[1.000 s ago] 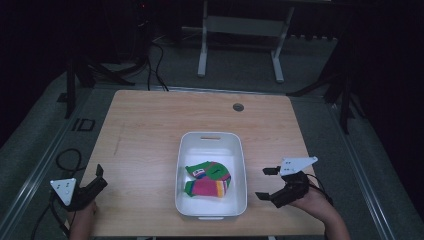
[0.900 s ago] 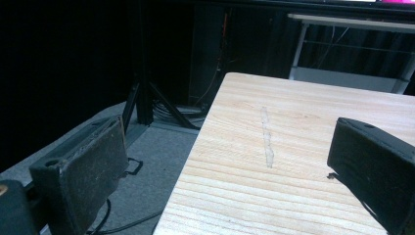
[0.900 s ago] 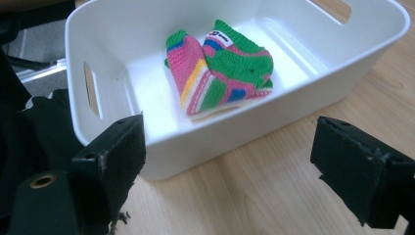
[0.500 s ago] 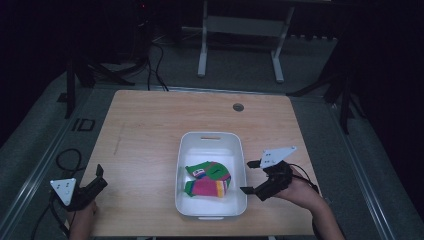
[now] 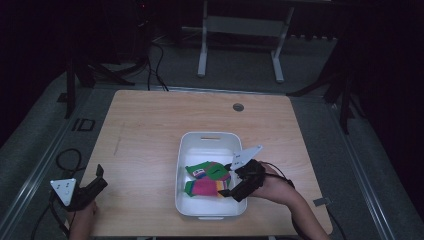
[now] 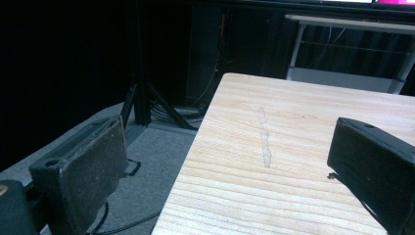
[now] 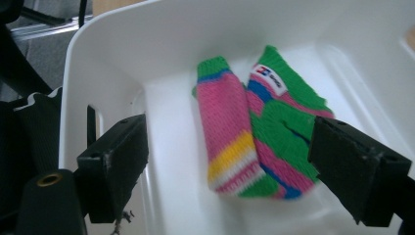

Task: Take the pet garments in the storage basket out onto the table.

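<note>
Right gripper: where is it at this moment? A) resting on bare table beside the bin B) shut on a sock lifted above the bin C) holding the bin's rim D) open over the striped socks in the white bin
D: the right gripper has its jaws spread either side of the socks, which lie in the white bin.

A light wooden table (image 5: 150,135) with rounded corners carries 1 white bin (image 5: 210,142), set right of centre toward the near edge. A small round grey grommet (image 5: 238,107) sits in the top near the far edge. A pale streak (image 6: 265,139) marks the wood on the left part.
</note>
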